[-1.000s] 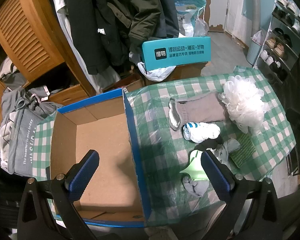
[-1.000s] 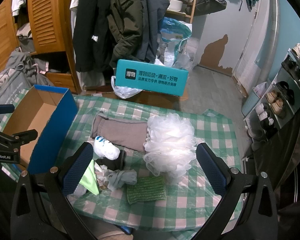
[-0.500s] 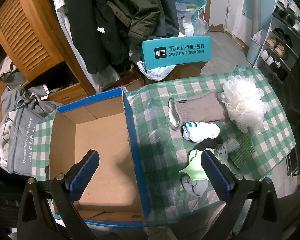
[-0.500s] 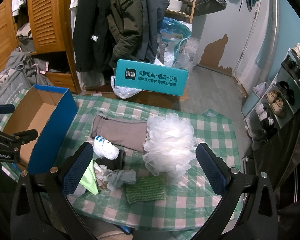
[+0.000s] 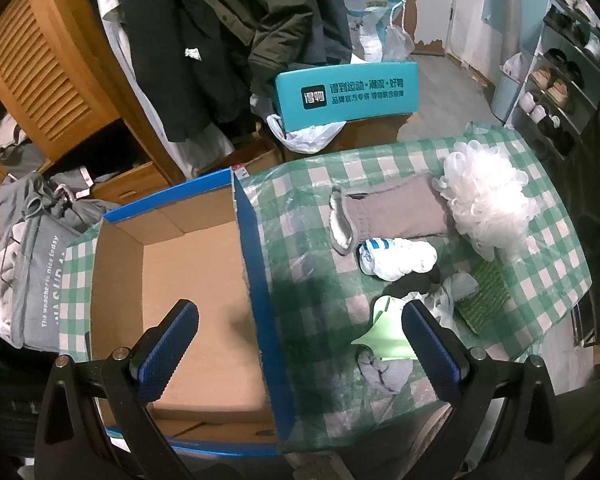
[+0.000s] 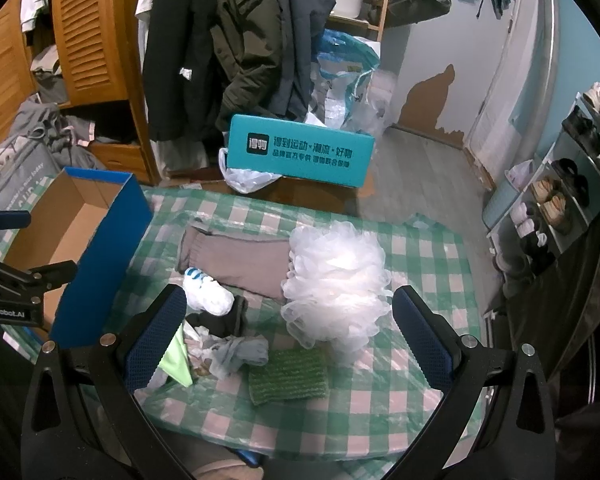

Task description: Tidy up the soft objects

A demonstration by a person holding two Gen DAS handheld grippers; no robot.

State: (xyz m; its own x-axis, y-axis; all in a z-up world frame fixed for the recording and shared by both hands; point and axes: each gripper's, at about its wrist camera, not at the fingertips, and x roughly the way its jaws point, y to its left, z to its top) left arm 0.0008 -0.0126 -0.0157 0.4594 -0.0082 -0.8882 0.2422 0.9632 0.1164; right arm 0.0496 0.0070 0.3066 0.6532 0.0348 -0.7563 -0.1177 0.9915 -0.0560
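An open blue cardboard box [image 5: 256, 264] [image 6: 104, 248] stands empty on the left of the green checked table [image 5: 312, 200] [image 6: 428, 248]. To its right lie a white mesh bath puff [image 5: 484, 204] [image 6: 336, 284], a grey sock [image 5: 388, 212] [image 6: 236, 260], a white sock with blue stripes [image 5: 400, 260] [image 6: 208, 296], a black sock [image 6: 224, 320], a pale green cloth [image 5: 384, 336] [image 6: 176, 364], a green scrub pad [image 5: 484, 296] [image 6: 288, 374] and crumpled grey socks [image 5: 384, 368] [image 6: 240, 354]. My left gripper [image 5: 300, 340] is open and empty above the box's right wall. My right gripper [image 6: 288, 332] is open and empty above the pile.
A teal shoebox [image 5: 346, 94] [image 6: 300, 152] stands beyond the table's far edge. Coats hang behind it [image 6: 244, 40]. A wooden cabinet [image 5: 48, 72] and a grey bag of clothes [image 5: 32, 272] stand left. A shoe rack [image 6: 572, 184] stands right.
The left gripper has drifted slightly, so the box and table sit a little lower-left in its view. The right view has barely changed. Both stay open.
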